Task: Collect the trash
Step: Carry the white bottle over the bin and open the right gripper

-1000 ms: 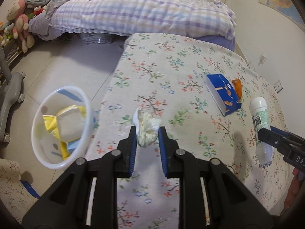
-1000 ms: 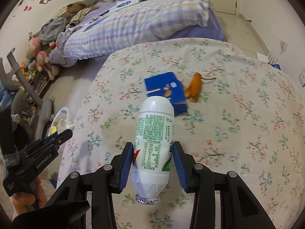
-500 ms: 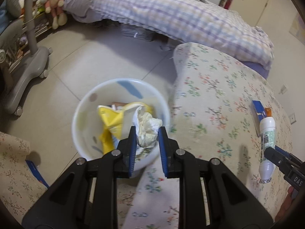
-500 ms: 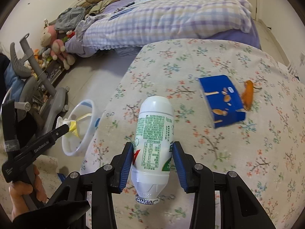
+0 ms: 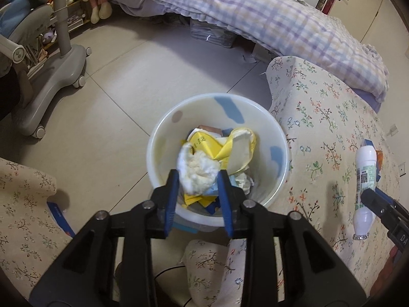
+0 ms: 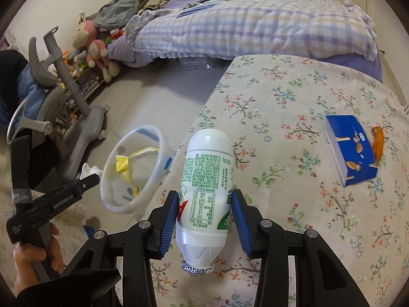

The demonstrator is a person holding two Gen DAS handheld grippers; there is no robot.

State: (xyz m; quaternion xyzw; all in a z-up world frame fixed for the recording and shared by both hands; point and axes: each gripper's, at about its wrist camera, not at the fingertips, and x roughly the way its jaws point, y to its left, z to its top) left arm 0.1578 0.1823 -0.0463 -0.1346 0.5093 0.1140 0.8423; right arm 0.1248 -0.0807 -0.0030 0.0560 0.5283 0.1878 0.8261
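Observation:
My left gripper [image 5: 198,180] is shut on a crumpled white tissue [image 5: 198,171] and holds it right over the white plastic bin [image 5: 163,138] on the floor; the bin holds yellow wrappers. My right gripper [image 6: 204,204] is shut on a white bottle with a green label [image 6: 207,179], held above the floral cloth surface [image 6: 294,117]. The bin [image 6: 156,163] and the left gripper [image 6: 84,181] show to the left in the right wrist view. The bottle [image 5: 365,179] shows at the right in the left wrist view.
A blue snack box [image 6: 350,151] and an orange scrap [image 6: 378,143] lie on the floral cloth at the right. A grey wheeled chair base [image 5: 51,69] stands on the tiled floor to the left. A bed with a checked blanket [image 5: 268,23] lies behind.
My left gripper has carried the tissue from the floral surface to directly above the bin. My right gripper has moved left toward the bin with the bottle.

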